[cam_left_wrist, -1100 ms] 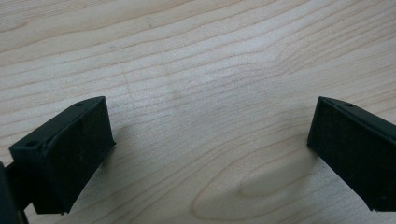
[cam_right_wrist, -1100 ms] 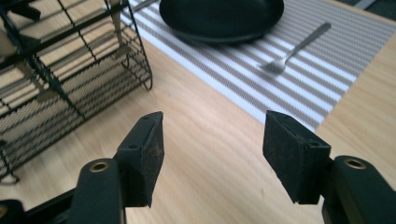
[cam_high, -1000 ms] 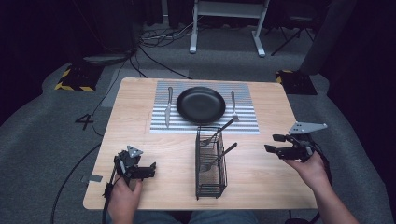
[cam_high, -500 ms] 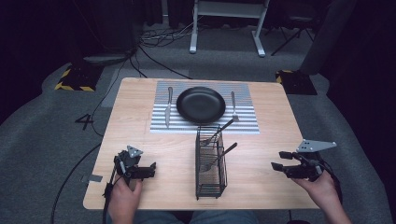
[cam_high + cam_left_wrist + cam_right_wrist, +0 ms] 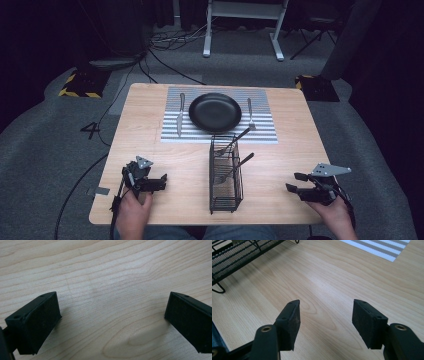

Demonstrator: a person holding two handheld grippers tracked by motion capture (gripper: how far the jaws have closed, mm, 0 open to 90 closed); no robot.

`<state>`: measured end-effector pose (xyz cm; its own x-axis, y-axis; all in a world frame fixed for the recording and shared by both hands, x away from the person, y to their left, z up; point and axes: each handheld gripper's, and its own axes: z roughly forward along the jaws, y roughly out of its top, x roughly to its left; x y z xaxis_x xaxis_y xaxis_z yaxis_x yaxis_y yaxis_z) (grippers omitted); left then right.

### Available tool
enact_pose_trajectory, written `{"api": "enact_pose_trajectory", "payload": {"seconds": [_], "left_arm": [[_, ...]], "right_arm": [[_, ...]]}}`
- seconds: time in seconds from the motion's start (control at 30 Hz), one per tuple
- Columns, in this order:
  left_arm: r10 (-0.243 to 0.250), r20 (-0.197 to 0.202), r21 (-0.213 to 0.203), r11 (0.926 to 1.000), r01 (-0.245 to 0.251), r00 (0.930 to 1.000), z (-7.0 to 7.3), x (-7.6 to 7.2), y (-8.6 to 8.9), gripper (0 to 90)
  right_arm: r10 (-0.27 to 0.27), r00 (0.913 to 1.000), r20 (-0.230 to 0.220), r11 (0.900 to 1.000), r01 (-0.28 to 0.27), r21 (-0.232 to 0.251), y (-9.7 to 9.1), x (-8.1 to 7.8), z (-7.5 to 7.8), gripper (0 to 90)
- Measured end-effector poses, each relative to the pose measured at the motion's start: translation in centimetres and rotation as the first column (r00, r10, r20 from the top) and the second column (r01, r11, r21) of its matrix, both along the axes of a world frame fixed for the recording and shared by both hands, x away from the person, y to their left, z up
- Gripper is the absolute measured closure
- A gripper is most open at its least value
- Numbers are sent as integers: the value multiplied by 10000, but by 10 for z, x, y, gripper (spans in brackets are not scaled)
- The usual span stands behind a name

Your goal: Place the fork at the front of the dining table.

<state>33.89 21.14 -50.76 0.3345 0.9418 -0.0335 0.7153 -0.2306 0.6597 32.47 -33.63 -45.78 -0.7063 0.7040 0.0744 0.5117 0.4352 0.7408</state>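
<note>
Your jaws are parted and empty on both sides: the left gripper [image 5: 159,183] sits low over the near left corner of the table [image 5: 150,130], pads wide over bare wood, while your right gripper [image 5: 296,182] hovers at the near right edge, pads apart over bare wood. Between them stands the wire basket [image 5: 226,196], two utensils [image 5: 235,167] leaning out of it. Farther off, the striped mat [image 5: 265,131] carries the black plate [image 5: 215,112], a knife [image 5: 180,116] left, a fork [image 5: 249,112] right.

Plate [image 5: 215,112] sits on the mat [image 5: 265,131] at 12 o'clock, knife [image 5: 180,114] left, fork [image 5: 249,113] right, basket [image 5: 226,176] in front mid-desk [image 5: 150,135].
</note>
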Motion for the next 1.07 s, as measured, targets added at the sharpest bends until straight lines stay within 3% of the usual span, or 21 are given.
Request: {"api": "enact_pose_trajectory", "payload": {"seconds": [0.2,0.4,0.57,0.7,0.8,0.87,1.0,1.07], "left_arm": [[1,-1,0,10000,-1,10000,0,0,0,2],[6,-2,-5,10000,-6,10000,0,0,0,2],[5,2,0,10000,-5,10000,0,0,0,2],[0,0,1,10000,0,10000,0,0,0,2],[3,2,1,10000,-3,10000,0,0,0,2],[7,2,-2,10000,-7,10000,0,0,0,2],[6,3,2,10000,-6,10000,0,0,0,2],[7,3,1,10000,-7,10000,0,0,0,2]], "right_arm": [[62,9991,420,9995,-49,-303,6,5,-19,395],[-155,9990,408,9991,170,-378,5,11,-37,389],[207,9969,759,9982,-163,-578,6,13,-41,382],[135,9971,748,9982,-91,-597,6,17,-44,360],[118,9928,1193,9965,-19,-833,6,18,-46,296],[-10,9948,1019,9969,90,-780,5,21,-46,250],[-578,9979,293,9939,603,-920,5,31,-48,0],[-689,9974,231,9929,708,-957,5,32,-48,0]]}}
